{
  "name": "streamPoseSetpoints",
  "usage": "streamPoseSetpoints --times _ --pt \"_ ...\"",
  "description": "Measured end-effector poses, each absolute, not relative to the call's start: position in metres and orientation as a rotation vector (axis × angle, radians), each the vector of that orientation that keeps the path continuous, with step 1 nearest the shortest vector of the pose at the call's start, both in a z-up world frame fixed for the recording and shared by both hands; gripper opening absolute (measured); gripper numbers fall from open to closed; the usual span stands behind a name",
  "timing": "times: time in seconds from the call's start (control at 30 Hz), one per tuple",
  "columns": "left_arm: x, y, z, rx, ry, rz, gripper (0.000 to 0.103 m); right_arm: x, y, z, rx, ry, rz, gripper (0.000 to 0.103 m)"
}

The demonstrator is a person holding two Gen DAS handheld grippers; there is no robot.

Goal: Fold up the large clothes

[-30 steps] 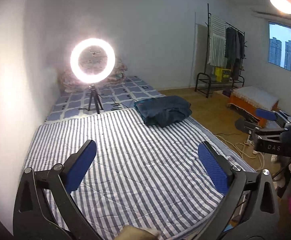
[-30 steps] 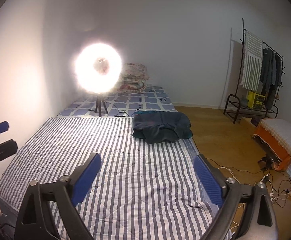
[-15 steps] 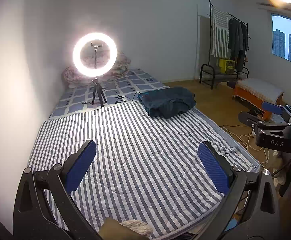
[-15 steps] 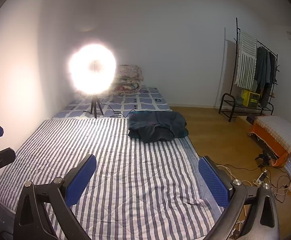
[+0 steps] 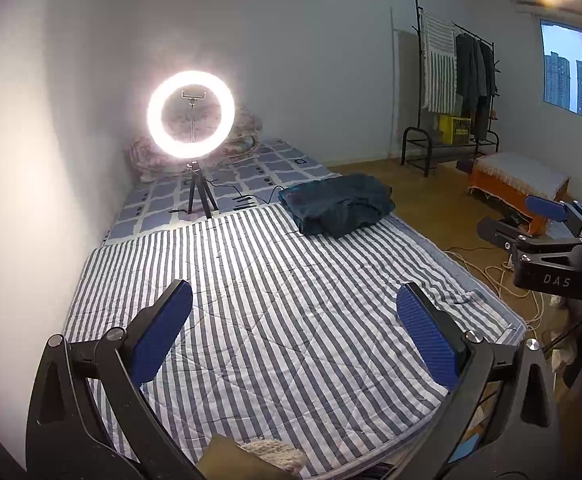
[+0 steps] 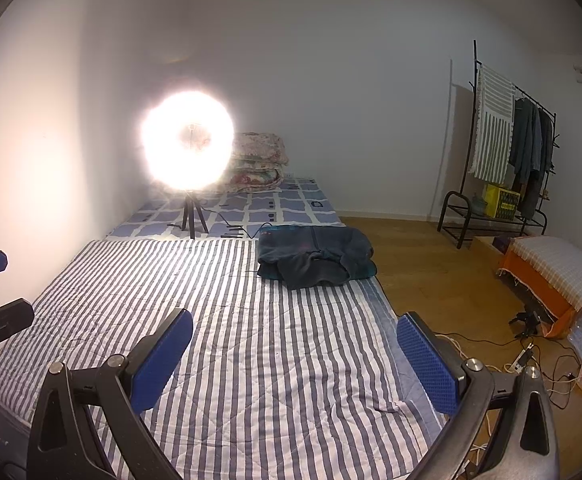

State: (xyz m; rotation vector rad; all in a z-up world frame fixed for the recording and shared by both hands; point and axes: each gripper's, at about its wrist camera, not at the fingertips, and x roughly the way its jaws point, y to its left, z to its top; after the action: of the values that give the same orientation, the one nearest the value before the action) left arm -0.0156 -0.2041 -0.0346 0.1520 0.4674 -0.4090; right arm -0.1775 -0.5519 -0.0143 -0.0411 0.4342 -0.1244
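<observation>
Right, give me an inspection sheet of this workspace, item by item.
Surface: striped quilt spread flat on the mattress, near right corner rumpled.
Job's things: dark blue garment lying bunched at the quilt's far right edge.
Clutter: ring light on a tripod, folded floral bedding behind it.
Grippers: left gripper open, empty; right gripper open, empty.
Cables: black lead beside the tripod; cords on the floor.
Surroundings: clothes rack, orange covered bench, wooden floor.
</observation>
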Motion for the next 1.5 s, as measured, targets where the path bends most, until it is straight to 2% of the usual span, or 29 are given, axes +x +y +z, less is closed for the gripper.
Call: streamPoseSetpoints --times 1.5 --pt "-0.021 -0.200 -0.028 0.143 0.446 -0.400 0.103 -0.176 -0.540 -0.019 -0.096 0.447 -0.112 0.103"
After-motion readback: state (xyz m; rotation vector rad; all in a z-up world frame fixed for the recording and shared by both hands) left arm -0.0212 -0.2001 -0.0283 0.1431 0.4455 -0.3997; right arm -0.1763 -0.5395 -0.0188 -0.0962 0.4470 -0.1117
